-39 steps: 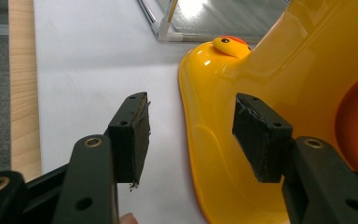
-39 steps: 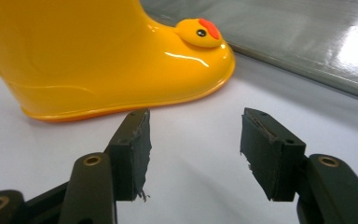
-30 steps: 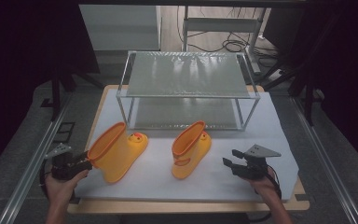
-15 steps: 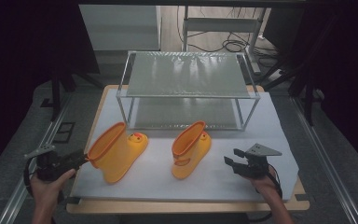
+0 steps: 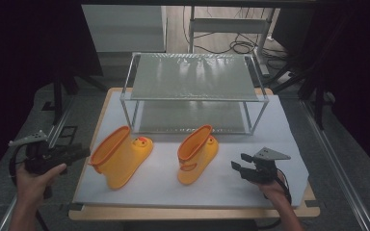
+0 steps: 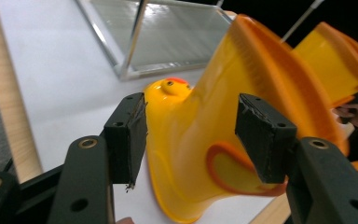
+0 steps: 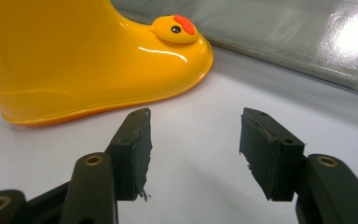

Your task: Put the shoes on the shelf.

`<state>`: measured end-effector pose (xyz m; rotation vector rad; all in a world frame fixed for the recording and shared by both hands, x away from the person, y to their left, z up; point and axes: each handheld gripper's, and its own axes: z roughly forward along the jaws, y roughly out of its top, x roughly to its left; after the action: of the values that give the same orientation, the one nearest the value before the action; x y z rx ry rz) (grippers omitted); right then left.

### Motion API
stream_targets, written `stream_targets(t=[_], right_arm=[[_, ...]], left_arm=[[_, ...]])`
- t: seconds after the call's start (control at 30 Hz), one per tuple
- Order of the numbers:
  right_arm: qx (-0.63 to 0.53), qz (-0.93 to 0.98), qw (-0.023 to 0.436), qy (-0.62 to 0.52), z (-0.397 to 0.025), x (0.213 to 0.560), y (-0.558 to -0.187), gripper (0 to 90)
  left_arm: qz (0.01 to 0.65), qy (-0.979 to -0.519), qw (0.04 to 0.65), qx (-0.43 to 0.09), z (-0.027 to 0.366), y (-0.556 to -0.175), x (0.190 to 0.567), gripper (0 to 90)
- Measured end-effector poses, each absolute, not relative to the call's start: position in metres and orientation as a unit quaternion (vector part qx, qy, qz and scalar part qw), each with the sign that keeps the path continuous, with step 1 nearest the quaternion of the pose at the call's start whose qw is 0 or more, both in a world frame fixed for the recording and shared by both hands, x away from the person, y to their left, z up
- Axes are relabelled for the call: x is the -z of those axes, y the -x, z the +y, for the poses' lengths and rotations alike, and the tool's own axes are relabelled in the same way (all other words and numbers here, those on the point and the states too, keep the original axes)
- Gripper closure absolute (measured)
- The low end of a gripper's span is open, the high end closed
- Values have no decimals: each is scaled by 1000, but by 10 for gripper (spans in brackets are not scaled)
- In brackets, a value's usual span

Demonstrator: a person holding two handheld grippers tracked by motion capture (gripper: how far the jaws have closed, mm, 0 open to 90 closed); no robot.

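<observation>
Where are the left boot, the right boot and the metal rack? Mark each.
left boot (image 5: 120,156), high view, on its yellow shaft
right boot (image 5: 197,154), high view, on its shaft
metal rack (image 5: 192,77), high view, on its top shelf

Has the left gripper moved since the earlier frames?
Yes. The left gripper has drawn back leftward from the left boot, past the table's left edge, jaws open.
</observation>
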<state>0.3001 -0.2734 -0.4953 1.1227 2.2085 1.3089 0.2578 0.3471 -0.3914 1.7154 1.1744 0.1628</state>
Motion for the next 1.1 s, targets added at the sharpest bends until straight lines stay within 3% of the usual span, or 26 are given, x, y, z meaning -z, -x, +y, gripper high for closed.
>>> stream_targets(t=[0.37,1.1], right_arm=[[-456,775,160,-407,-275,496,-302,431],[-442,780,165,-411,-275,498,-304,433]], left_arm=[[445,-740,502,-51,329,-271,348,431],[408,-774,485,-13,286,-294,319,435]])
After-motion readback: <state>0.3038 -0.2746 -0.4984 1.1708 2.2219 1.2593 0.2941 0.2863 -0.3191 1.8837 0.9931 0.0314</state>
